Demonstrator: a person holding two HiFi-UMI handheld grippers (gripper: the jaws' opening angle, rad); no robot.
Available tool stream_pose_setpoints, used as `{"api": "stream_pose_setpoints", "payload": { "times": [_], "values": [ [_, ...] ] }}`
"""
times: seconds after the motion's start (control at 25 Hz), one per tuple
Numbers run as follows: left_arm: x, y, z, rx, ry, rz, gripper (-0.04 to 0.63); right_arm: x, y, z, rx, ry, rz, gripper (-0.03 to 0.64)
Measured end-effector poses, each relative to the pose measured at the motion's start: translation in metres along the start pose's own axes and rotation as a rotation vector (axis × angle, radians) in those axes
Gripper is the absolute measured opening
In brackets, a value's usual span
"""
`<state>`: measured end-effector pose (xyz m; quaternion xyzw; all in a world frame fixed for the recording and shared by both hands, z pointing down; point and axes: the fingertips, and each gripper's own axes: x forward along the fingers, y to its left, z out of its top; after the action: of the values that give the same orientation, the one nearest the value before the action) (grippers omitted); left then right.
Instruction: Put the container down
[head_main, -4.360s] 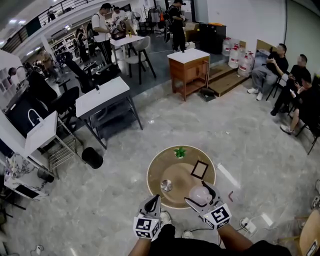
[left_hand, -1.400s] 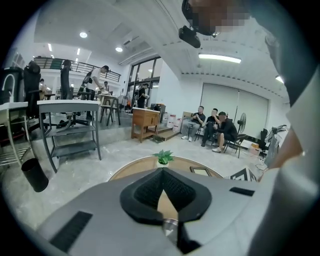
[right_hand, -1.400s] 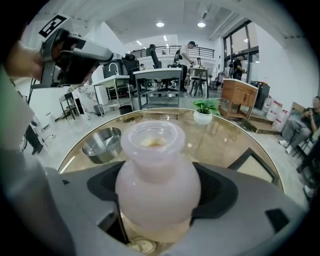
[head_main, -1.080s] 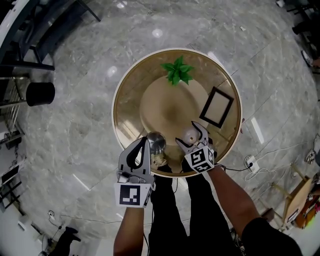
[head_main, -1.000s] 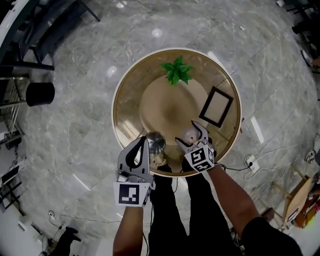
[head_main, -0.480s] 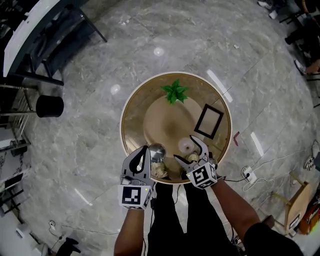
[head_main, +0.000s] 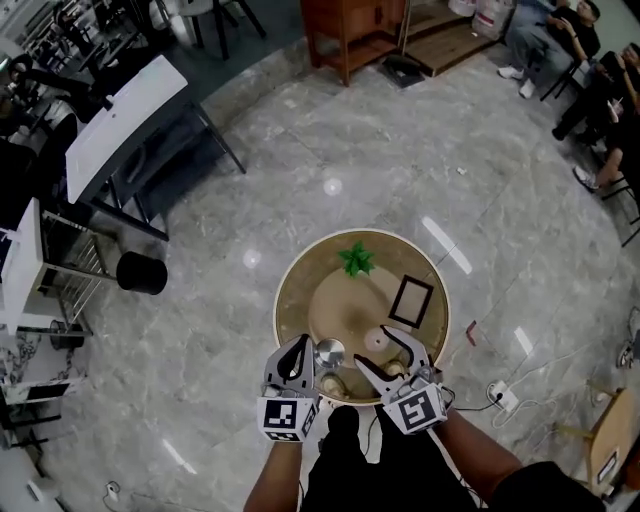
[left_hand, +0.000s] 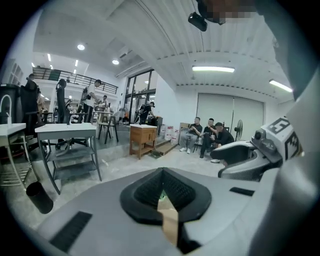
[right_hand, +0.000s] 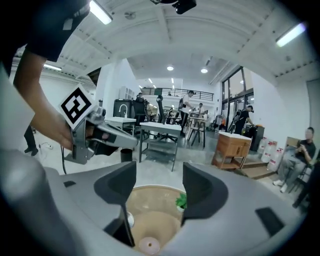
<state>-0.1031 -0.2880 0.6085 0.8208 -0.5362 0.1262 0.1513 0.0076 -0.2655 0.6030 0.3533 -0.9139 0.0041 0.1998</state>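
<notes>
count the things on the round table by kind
plant: 1
picture frame: 1
metal cup: 1
pale round container: 1
total: 4, plus beige bits at the near edge, too small to count

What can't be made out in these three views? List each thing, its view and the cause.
- Head view: what the picture frame shows; too small.
- Head view: the small thing at the table's near edge; tiny and blurred, close against the left gripper.
- Left gripper view: nearly all of the table; that gripper's shut jaws and body cover it.
- Right gripper view: whether the container holds anything; too small.
</notes>
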Motion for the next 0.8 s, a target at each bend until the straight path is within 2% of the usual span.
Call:
{"api": "stream_pose_setpoints", "payload": {
  "times": [0.2,0.4,0.56,0.8],
  "values": [
    [-0.029,-0.017,0.044,0.033,-0.03,-0.027,-0.003,-0.033,-0.016,0.067,0.074,-0.108,-0.087,0.225],
    [-0.058,-0.029,0.077,0.017,-0.071,-0.039,-0.003,-0.063,-0.019,0.117,0.073,-0.187,-0.132,0.179],
    [-0.072,-0.032,0.097,-0.022,-0.129,-0.011,-0.003,-0.088,-0.024,0.142,0.05,-0.247,-0.174,0.126],
    [-0.079,-0.04,0.119,0.011,-0.174,-0.034,-0.003,-0.108,-0.032,0.163,0.019,-0.29,-0.236,0.024]
  ]
}}
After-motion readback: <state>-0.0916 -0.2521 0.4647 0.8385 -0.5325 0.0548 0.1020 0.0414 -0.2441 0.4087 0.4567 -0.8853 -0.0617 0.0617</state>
